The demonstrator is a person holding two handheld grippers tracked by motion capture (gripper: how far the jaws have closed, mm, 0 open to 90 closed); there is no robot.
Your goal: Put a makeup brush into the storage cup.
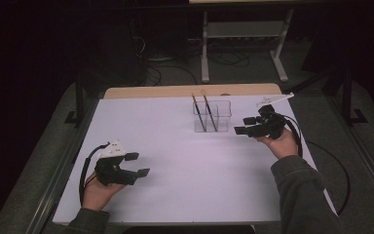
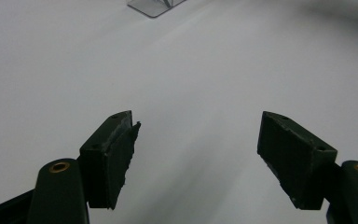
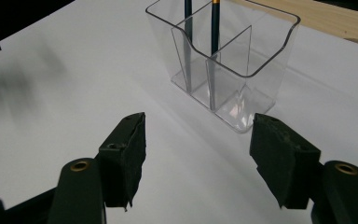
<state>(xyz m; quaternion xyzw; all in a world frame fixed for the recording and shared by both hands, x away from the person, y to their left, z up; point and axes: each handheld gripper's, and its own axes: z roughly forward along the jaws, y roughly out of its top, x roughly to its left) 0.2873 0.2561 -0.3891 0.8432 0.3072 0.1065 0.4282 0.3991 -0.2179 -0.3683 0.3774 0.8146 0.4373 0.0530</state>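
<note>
A clear plastic holder (image 1: 212,116) with divided compartments stands at the back middle of the white table (image 1: 185,161). Two dark pencils (image 1: 203,111) with orange ends lean in it, in separate compartments (image 3: 213,32). My right gripper (image 1: 244,125) is open just right of the holder (image 3: 228,65), jaws pointing at it, nothing between them (image 3: 198,154). My left gripper (image 1: 137,164) hovers open near the front left of the table, empty (image 2: 198,158). A corner of the holder (image 2: 154,5) shows far ahead in the left gripper view.
A bare wooden strip (image 1: 190,90) runs along the table's far edge. Beyond it a metal stand (image 1: 243,39) and cables sit on the dark floor. A white label or tag (image 1: 275,100) lies near the table's back right corner.
</note>
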